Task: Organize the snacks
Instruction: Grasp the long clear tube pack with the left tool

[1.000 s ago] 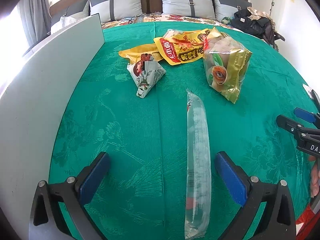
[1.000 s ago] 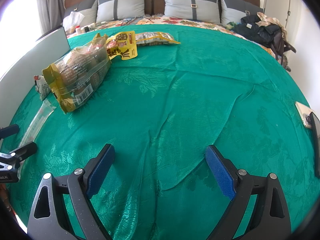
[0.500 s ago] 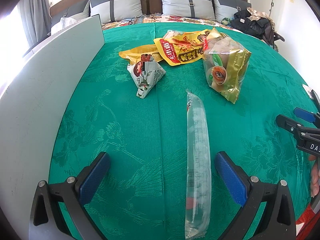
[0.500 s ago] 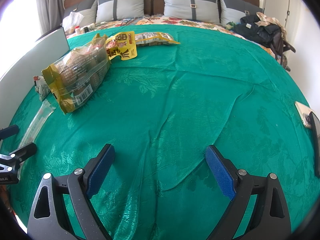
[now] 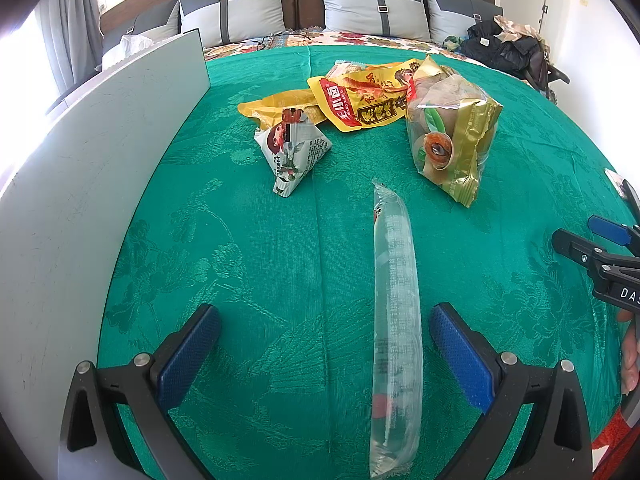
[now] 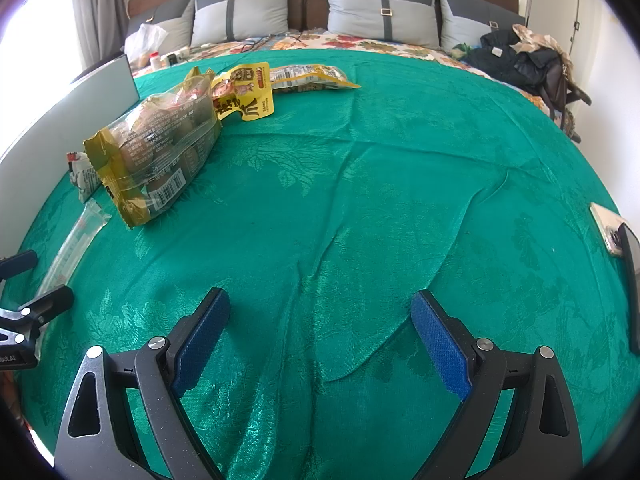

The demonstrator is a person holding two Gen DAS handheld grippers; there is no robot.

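Your left gripper point(image 5: 324, 344) is spread wide, blue pads apart, nothing between them gripped. It hovers low over the green cloth point(image 5: 256, 248). The long clear sleeve pack point(image 5: 394, 304) lies flat on the cloth, running lengthwise between the fingers, closer to the right-side pad point(image 5: 460, 356) but not touching it as far as I can see.

Your right gripper point(image 6: 320, 340) is also wide apart and empty, over bare wrinkled cloth, well away from every snack.

Snack positions, left wrist view:
- White triangular packet point(image 5: 294, 152) sits ahead of the sleeve pack, to its left.
- Gold-and-clear bag point(image 5: 452, 132) is ahead and to the right, just past the sleeve's far end.
- Yellow-red pouch point(image 5: 360, 100) sits behind those two, overlapping a plain yellow pouch point(image 5: 280, 104) and touching the gold bag.

A white panel point(image 5: 100, 160) stands upright along the cloth's left edge. Grey pillows point(image 6: 384, 12) line the headboard behind. A phone point(image 6: 608, 228) lies at the cloth's right edge in the right wrist view.
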